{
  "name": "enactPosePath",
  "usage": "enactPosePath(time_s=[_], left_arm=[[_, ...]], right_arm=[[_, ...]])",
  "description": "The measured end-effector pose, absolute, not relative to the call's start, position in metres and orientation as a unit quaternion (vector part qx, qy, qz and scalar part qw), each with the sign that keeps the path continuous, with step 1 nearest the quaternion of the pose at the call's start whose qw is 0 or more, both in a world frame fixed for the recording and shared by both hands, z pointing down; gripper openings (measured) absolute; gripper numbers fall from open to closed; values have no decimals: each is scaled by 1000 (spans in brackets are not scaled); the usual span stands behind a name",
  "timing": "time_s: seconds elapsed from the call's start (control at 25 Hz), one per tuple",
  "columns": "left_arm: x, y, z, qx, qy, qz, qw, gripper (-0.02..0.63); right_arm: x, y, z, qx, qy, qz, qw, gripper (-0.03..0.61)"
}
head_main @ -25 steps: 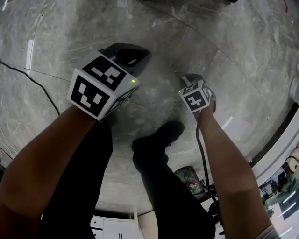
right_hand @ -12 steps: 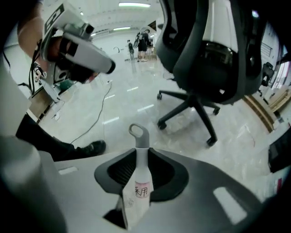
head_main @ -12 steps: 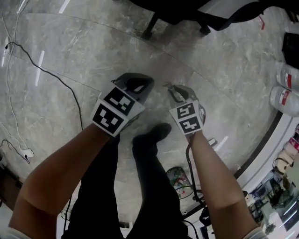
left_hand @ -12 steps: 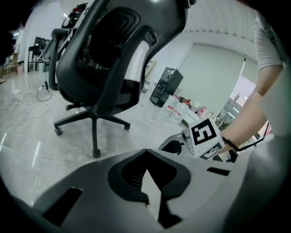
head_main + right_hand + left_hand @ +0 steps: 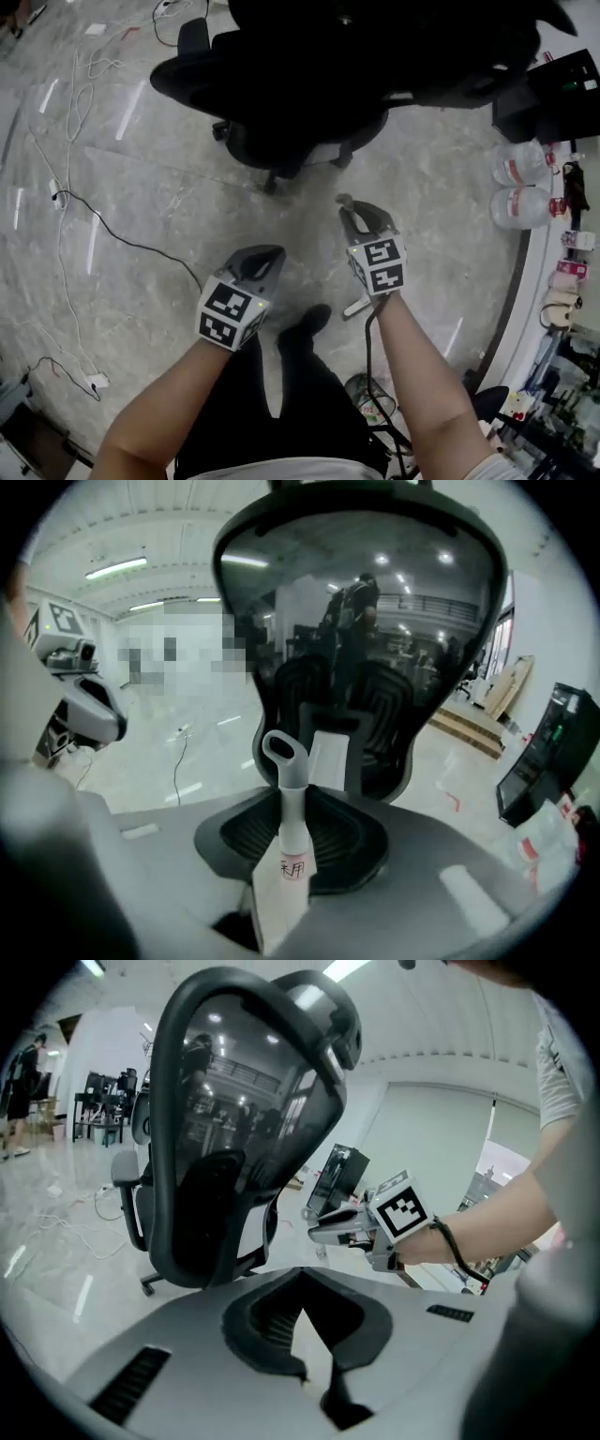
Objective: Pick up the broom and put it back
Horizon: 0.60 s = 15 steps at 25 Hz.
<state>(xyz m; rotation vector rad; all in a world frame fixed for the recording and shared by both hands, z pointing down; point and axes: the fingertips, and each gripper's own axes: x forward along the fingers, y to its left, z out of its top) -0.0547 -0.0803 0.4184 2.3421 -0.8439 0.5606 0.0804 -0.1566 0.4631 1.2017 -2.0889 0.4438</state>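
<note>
The floor (image 5: 141,216) is grey stone with pale shiny streaks, in a big bright room. Nearest, at the bottom of the head view, are the person's two bare arms, dark trousers and one dark shoe (image 5: 307,325).

The left gripper (image 5: 262,262) is held low in front of the left leg. In its own view, its fingers (image 5: 272,1327) meet at the tips, closed, with nothing between them.

The right gripper (image 5: 363,220) is a bit further out and to the right. Its fingers are clamped on the broom (image 5: 286,808). The broom is off the floor, held in front of the person. Its grey handle runs out past the fingers and ends in a small loop that points toward the chair. Close to the camera there is a white flat part and a little label with writing on it. The loop end also shows past the gripper's tip in the head view.

Past both grippers stands a black office chair (image 5: 309,84) on a wheeled base, with its back toward them.

To the right of the chair, two clear water bottles (image 5: 520,187) lie by a curved white edge.

Thin cables (image 5: 122,239) trail over the floor on the left.
</note>
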Motion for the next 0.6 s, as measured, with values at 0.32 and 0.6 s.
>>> enactPosePath(time_s=[0.32,0.6], left_arm=[[-91,-71,263,873,-361,187,270,5],[-101,-76,188,875,-376,185,241,5]], right_arm=[[107,-212,333,517,-790,191,268,84],[145,-218,305,556,-751,233,269,108]])
